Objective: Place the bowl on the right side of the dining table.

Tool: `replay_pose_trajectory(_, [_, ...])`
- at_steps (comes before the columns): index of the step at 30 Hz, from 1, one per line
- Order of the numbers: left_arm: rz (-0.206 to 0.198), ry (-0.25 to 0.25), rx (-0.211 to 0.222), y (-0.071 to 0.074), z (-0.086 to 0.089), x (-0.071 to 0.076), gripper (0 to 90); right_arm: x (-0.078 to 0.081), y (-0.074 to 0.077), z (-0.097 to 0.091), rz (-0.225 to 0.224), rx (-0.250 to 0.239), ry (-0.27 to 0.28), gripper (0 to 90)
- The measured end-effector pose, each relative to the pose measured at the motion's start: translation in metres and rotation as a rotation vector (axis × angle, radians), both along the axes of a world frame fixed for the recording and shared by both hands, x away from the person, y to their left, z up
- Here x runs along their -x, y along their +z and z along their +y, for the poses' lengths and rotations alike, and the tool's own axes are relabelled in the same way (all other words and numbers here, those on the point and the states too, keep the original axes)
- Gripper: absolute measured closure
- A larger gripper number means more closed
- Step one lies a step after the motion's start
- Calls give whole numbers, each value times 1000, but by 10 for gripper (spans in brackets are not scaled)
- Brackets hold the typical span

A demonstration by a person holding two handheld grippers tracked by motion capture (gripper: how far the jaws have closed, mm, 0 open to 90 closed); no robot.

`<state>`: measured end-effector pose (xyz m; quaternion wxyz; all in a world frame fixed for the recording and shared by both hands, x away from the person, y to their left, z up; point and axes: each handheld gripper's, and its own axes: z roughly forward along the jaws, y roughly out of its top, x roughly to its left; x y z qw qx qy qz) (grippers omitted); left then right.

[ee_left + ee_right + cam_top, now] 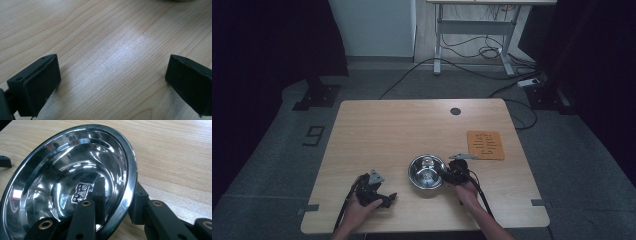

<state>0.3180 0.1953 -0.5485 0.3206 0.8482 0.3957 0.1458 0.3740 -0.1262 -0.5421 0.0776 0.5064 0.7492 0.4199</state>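
The right gripper (451, 176) pinches the rim of the steel bowl (427, 171) between its fingers (100, 195). The left gripper (384, 198) rests on the counter (402, 130), fingers (37, 82) spread.

The steel bowl (75, 182) is cut off at the left and bottom edges of the right gripper view. The stamped mark (82, 191) on its floor is too small to be read. The orange mat's (485, 145) cut-out lettering cannot be made out.
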Motion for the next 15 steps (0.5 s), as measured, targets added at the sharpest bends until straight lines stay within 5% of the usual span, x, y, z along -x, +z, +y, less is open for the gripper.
replay_pose_trajectory(15, [0, -1, -1, 0, 0, 0, 0, -3, 1, -6, 59, -117, 0, 828])
